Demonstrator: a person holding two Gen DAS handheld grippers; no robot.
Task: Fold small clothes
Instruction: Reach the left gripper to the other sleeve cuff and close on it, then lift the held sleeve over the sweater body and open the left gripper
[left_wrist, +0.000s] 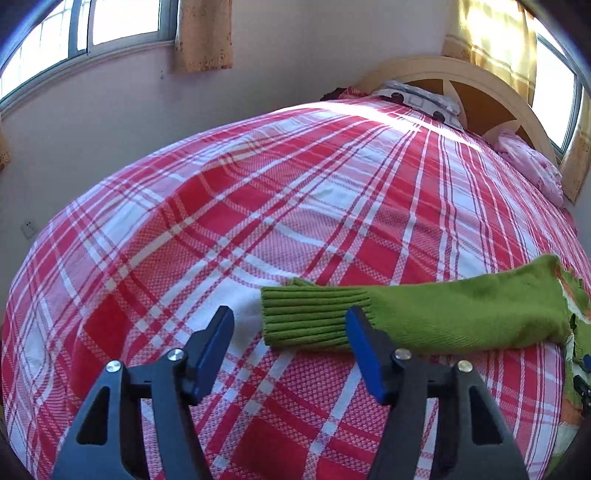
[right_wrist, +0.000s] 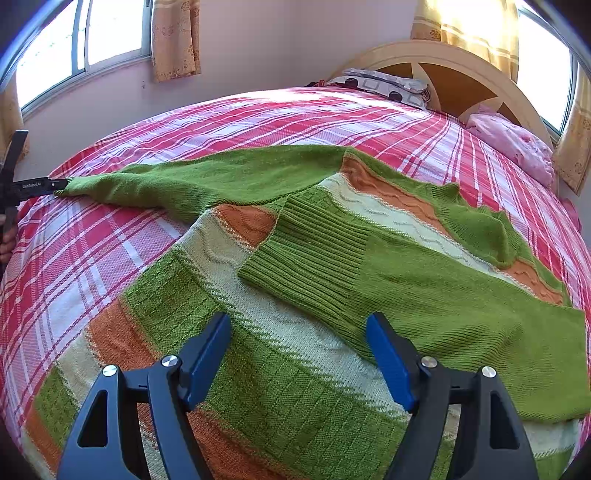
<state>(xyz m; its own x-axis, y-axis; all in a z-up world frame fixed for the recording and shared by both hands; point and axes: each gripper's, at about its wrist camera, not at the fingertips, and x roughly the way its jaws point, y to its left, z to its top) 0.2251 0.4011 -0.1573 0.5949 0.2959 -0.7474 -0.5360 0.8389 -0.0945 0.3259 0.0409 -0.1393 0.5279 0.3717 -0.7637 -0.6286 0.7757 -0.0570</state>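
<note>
Left wrist, sweater sleeve (left_wrist: 424, 317) lying crosswise, cuff leftward

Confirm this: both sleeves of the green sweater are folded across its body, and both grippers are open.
Not quite. Only one sleeve is folded across the sweater; the other sleeve lies stretched out on the bedspread, as the right wrist view shows. Both the left gripper and right gripper are open.

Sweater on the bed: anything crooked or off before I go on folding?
One sleeve is folded across the sweater body, but the other sleeve lies stretched out flat over the plaid bedspread, so the fold is lopsided. No damage shows. Both the left gripper and right gripper are open and hold nothing.
</note>
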